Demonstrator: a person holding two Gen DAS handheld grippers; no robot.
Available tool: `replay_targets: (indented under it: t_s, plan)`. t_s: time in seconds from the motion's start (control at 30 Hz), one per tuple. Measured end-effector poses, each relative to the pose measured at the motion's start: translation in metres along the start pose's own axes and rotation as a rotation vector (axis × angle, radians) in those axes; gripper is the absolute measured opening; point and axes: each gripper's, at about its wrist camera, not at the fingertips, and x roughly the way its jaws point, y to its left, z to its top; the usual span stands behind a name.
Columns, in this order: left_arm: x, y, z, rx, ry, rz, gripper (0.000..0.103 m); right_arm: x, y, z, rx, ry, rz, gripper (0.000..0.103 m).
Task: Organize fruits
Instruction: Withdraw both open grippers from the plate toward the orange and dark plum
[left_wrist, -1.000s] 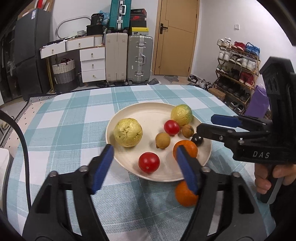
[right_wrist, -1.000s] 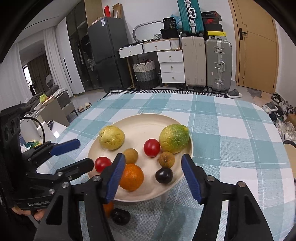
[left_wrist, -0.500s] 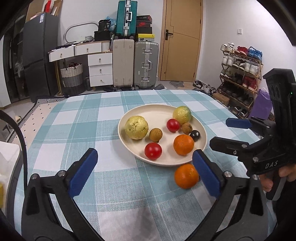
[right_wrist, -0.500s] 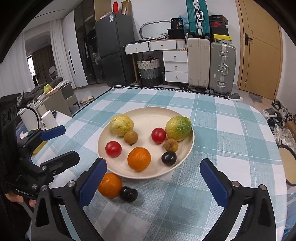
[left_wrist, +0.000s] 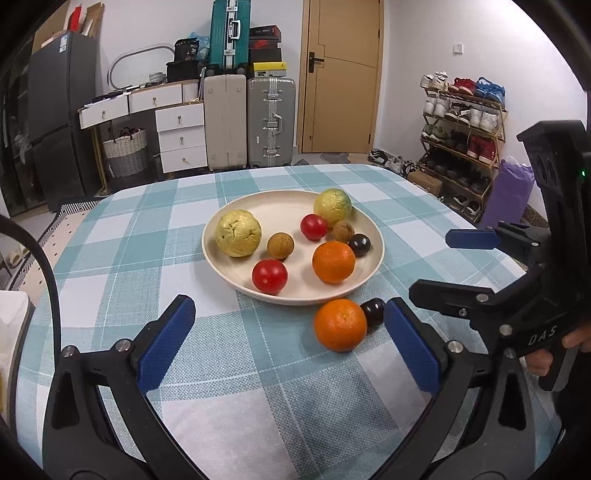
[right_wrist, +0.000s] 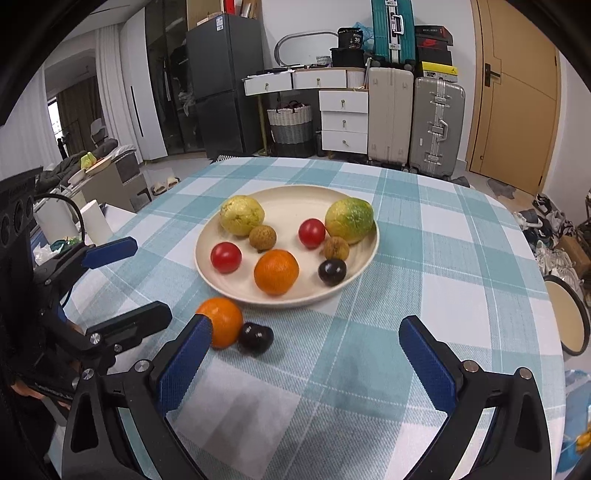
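Two fruits, an orange (left_wrist: 340, 324) and dark plum (left_wrist: 373, 311), touch beside the plate (left_wrist: 373, 266); round, so I can't tell any long axis. Left gripper (left_wrist: 288, 341) and right gripper (right_wrist: 303, 354) both gape wide, holding nothing.

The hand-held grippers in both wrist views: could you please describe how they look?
Both are matte black frames with silver screws and flat blue pads on the two fingers. The right hand-held gripper carries white lettering "DAS" and a small green light on its block. A black cable loops beside the left hand-held gripper.
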Motion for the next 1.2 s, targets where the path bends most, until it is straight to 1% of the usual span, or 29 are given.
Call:
replay_targets:
  t_s: [0.1, 0.23, 0.5, 0.63, 0.83, 0.93, 0.97, 1.0, 1.13, 1.2]
  plan:
    - [0.001, 0.003, 0.001, -0.013, 0.003, -0.007, 0.102, -0.001, -0.002, -0.006, 0.006, 0.017, -0.003, 0.103]
    - [0.004, 0.006, 0.001, -0.030, 0.016, -0.014, 0.102, -0.001, -0.005, -0.011, 0.005, 0.027, -0.029, 0.103]
    - [0.008, 0.015, 0.001, -0.064, 0.023, -0.010, 0.102, 0.004, -0.010, -0.014, 0.024, 0.060, -0.029, 0.103]
    - [0.008, 0.019, 0.001, -0.088, 0.023, -0.015, 0.102, 0.007, -0.010, -0.015, 0.025, 0.077, -0.012, 0.103]
    - [0.008, 0.022, 0.001, -0.099, 0.020, -0.015, 0.102, 0.015, -0.002, -0.016, 0.011, 0.109, 0.052, 0.101]
    - [0.008, 0.023, 0.001, -0.105, 0.020, -0.016, 0.102, 0.019, 0.006, -0.016, -0.021, 0.118, 0.060, 0.089]
    - [0.008, 0.024, 0.001, -0.109, 0.021, -0.016, 0.102, 0.022, 0.008, -0.015, -0.031, 0.129, 0.062, 0.083]
    - [0.009, 0.024, 0.001, -0.111, 0.022, -0.016, 0.102, 0.024, 0.010, -0.015, -0.037, 0.136, 0.062, 0.081]
    - [0.009, 0.025, 0.001, -0.118, 0.024, -0.015, 0.102, 0.031, 0.016, -0.014, -0.063, 0.151, 0.054, 0.080]
    - [0.009, 0.026, 0.001, -0.119, 0.025, -0.014, 0.102, 0.035, 0.018, -0.013, -0.070, 0.159, 0.056, 0.078]
